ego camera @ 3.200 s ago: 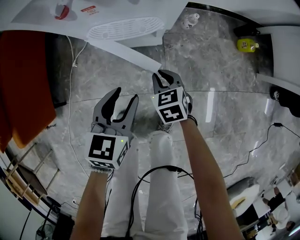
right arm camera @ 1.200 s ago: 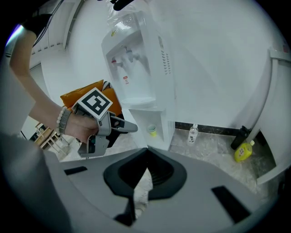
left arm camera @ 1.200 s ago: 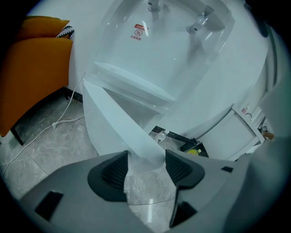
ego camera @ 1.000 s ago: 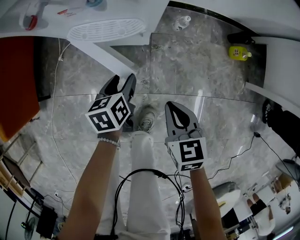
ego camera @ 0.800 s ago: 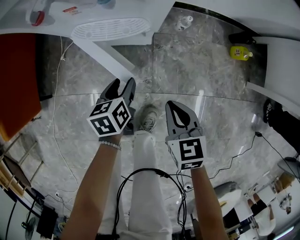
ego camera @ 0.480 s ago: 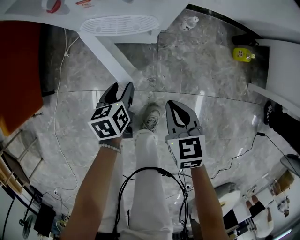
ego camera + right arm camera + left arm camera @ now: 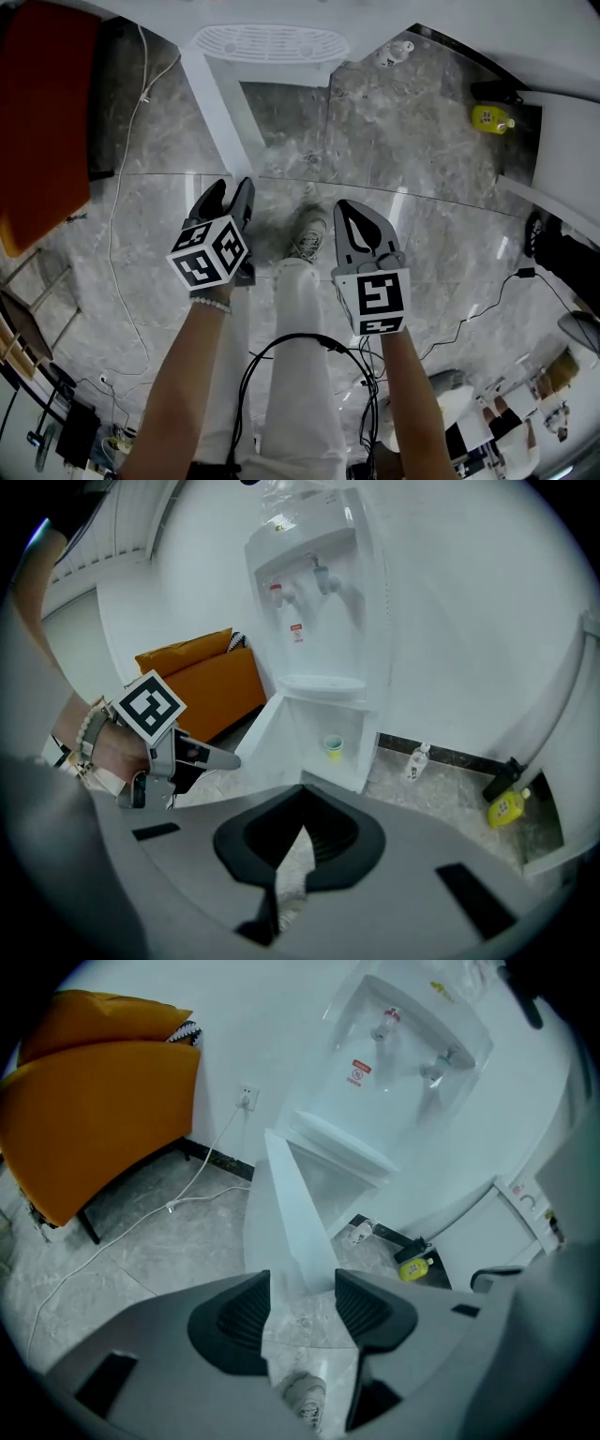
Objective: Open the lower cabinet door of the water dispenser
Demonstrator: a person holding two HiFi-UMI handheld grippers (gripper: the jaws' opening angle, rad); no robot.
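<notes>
- Located water dispenser upright against the white wall, orange chair off to one side of it.
- Found lower cabinet door already open: hinged on the side nearer the chair, swung out from the cabinet front, long axis upright, free edge pointing out toward the person.
- In head view, read the door's top edge as a white strip running from under the drip tray down to the left gripper.
- In left gripper view, sighted the door edge-on through the gripper's gap.
- Noted jaws fairly wide, just been closing a little, pressing on nothing.
- Cannot tell whether the door's edge reaches in between them.
- Read right gripper as closed, tips together, nothing held.
- Placed it beside the person's leg, well apart from the door.
- Inside the open cabinet, saw one small green cup standing upright.
- Logged clear bottle and yellow bottle on the floor along the wall, on the far side from the chair.
</notes>
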